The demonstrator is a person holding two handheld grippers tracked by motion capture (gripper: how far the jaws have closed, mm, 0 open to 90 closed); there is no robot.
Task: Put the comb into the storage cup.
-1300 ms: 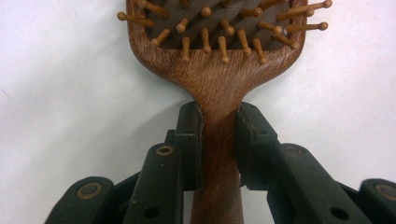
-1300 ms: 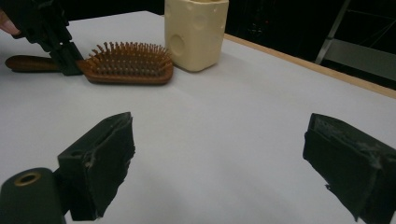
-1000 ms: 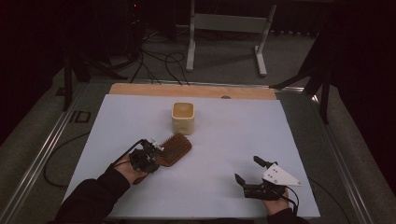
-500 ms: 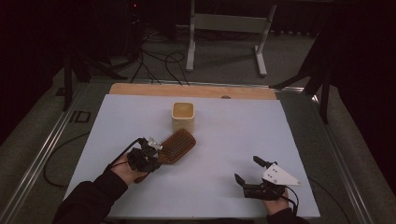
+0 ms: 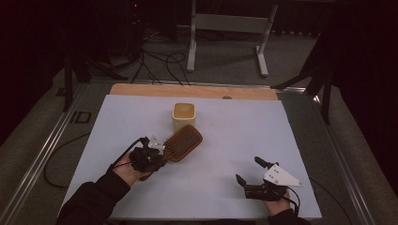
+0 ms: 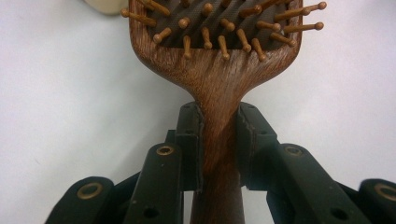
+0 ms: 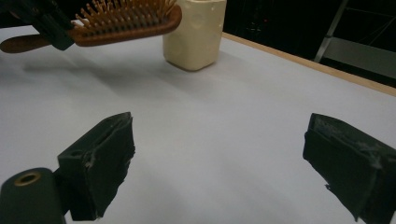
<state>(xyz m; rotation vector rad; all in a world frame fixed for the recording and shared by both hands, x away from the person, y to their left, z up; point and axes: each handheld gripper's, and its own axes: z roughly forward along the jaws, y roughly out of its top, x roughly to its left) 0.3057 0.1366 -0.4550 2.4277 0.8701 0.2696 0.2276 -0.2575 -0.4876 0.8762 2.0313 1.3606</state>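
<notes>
A brown wooden hairbrush [image 5: 183,142] with peg bristles is held by its handle, head pointing toward a cream square cup [image 5: 184,115] at the table's middle back. My left gripper [image 5: 159,151] is shut on the hairbrush handle [image 6: 218,140], and both pads press its sides. The brush [image 7: 121,21] hangs above the white sheet, bristles up, just in front of the cup [image 7: 195,31]. My right gripper [image 5: 247,171] rests at the front right, open, with nothing between its fingers [image 7: 100,161].
A white sheet [image 5: 244,136] covers the table, with a wooden strip [image 5: 197,91] along its far edge. Metal rails run down both sides. Cables and a stand's legs [image 5: 225,42] lie on the floor beyond.
The left gripper has lifted the hairbrush slightly off the sheet and carried it a little toward the cup. The right gripper has stayed put.
</notes>
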